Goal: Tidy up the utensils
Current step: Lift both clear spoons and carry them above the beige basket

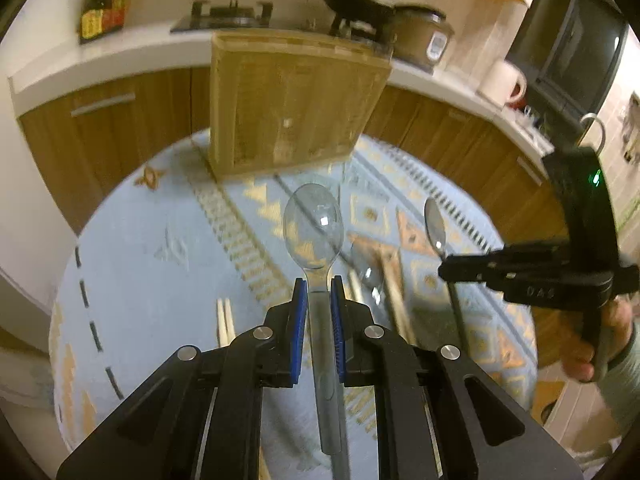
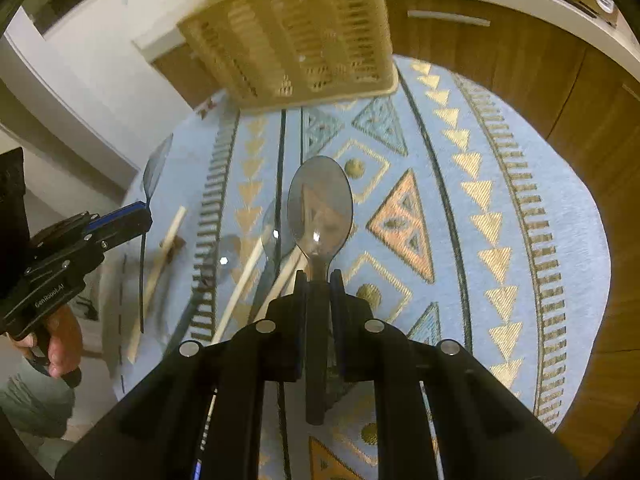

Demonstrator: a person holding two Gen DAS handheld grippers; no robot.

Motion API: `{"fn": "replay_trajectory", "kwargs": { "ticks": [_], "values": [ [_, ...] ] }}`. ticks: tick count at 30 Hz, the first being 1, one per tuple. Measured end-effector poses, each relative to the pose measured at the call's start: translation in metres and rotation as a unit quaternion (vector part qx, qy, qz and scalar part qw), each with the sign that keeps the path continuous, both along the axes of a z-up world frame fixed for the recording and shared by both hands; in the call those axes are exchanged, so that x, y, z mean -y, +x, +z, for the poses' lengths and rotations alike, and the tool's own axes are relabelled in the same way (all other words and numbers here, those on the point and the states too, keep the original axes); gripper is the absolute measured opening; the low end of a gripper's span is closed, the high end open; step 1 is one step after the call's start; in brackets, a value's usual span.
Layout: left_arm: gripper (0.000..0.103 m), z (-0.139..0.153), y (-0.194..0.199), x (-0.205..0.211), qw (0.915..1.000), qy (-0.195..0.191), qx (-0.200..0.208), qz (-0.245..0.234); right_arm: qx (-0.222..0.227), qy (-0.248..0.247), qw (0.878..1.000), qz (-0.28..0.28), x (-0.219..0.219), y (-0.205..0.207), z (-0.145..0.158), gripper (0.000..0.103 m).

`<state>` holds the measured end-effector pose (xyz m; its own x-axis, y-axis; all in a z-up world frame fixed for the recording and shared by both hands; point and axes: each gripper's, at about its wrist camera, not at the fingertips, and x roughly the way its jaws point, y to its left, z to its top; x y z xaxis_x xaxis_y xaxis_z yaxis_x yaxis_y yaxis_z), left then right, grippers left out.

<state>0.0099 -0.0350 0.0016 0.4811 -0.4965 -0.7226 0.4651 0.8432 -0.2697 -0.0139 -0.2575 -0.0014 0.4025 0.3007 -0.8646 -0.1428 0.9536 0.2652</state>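
Observation:
My left gripper (image 1: 319, 286) is shut on the handle of a clear plastic spoon (image 1: 313, 232), held above the table with its bowl pointing away. My right gripper (image 2: 319, 276) is shut on a smoky grey spoon (image 2: 320, 208) in the same way. Each gripper shows in the other view: the right gripper (image 1: 448, 268) with its spoon (image 1: 435, 224), the left gripper (image 2: 140, 214) with its spoon (image 2: 156, 168). A beige slotted utensil basket (image 1: 296, 100) (image 2: 296, 32) stands at the table's far edge. Loose chopsticks (image 1: 394, 292) (image 2: 248, 276) and another clear spoon (image 1: 366, 270) (image 2: 272, 232) lie on the cloth.
The round table wears a light blue patterned cloth (image 1: 160, 248) (image 2: 480, 160). Behind it runs a white counter (image 1: 120, 56) with wooden cabinets, a gas stove (image 1: 224, 16), a rice cooker (image 1: 424, 36) and a white mug (image 1: 504, 80). A person's hand (image 1: 600, 344) holds the right gripper.

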Motion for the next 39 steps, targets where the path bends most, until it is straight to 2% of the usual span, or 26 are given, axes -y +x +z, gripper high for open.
{"fn": "replay_trajectory", "kwargs": {
  "ticks": [4, 10, 13, 17, 24, 27, 30, 33, 39],
  "values": [
    [0.01, 0.021, 0.0, -0.002, 0.9986, -0.028, 0.044, 0.013, 0.05, 0.025, 0.998, -0.003, 0.005, -0.001, 0.019, 0.01],
    [0.01, 0.061, -0.001, -0.007, 0.9897, -0.062, 0.123, 0.038, 0.141, 0.055, 0.988, 0.012, -0.009, -0.002, 0.057, 0.01],
    [0.01, 0.083, -0.002, -0.01, 0.981, -0.08, 0.169, 0.052, 0.182, 0.066, 0.981, 0.016, -0.012, -0.001, 0.078, 0.01],
    [0.01, 0.111, 0.004, -0.015, 0.9641, -0.116, 0.227, 0.075, 0.237, 0.084, 0.968, 0.009, -0.009, 0.004, 0.108, 0.01],
    [0.01, 0.142, 0.037, -0.017, 0.9362, -0.175, 0.285, 0.108, 0.324, 0.093, 0.941, -0.03, -0.001, 0.033, 0.157, 0.01],
    [0.01, 0.147, 0.057, -0.013, 0.9258, -0.19, 0.3, 0.13, 0.358, 0.083, 0.928, -0.065, 0.006, 0.057, 0.168, 0.01],
    [0.01, 0.144, 0.077, -0.006, 0.9189, -0.188, 0.31, 0.155, 0.376, 0.042, 0.921, -0.098, 0.006, 0.075, 0.171, 0.01],
    [0.01, 0.134, 0.094, 0.005, 0.9146, -0.171, 0.32, 0.178, 0.39, 0.015, 0.914, -0.112, 0.002, 0.096, 0.164, 0.01],
    [0.01, 0.106, 0.116, 0.01, 0.9026, -0.136, 0.332, 0.238, 0.408, 0.003, 0.904, -0.13, 0.001, 0.123, 0.139, 0.01]
  ]
}}
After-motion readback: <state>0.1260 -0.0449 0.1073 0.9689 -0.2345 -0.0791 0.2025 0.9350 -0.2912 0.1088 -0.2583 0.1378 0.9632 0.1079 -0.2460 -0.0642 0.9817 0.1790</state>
